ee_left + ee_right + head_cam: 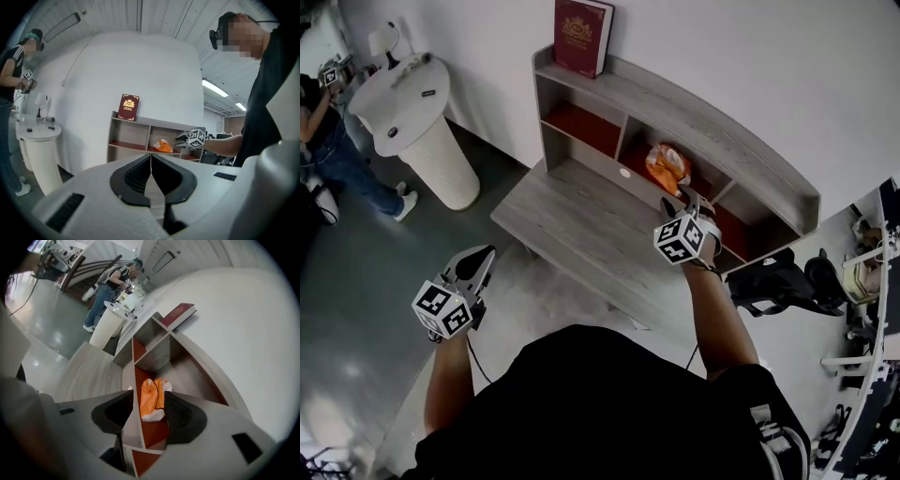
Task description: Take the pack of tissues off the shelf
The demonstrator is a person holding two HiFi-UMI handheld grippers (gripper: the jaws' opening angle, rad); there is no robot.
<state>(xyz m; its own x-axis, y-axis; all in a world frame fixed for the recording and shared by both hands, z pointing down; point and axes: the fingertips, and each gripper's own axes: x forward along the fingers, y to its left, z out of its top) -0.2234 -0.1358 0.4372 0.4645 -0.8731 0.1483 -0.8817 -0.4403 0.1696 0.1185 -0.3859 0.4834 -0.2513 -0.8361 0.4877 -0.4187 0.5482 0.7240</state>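
The pack of tissues (667, 166), orange and white, lies on the red floor of the middle compartment of the grey wooden shelf (712, 122), close to the front edge. The shelf stands along the back of a low grey bench (581, 225) against the white wall, and a dark red book (581, 36) stands upright on the shelf's top board at its left end, leaning on the wall

The person reaches forward with the right arm, and the right tongs (682, 202) hang just in front of that middle compartment, pointed at the pack. Their two jaws stand apart; seen along them in the right gripper view, the pack (152, 398) shows in the gap between them, lying a little beyond the tips, and the pads do not press on it

The left tongs (478, 261) are held low and well off to the left, over the floor beside the bench and well apart from the shelf. Their jaws are together with nothing between them, the two dark pads meeting along one line in the left gripper view (151, 157)

Further left a white round stand (417, 112) carries a few small things, and another person (328, 141) in dark clothes stands beside it. A dark chair (773, 281) sits on the floor to the right of the shelf
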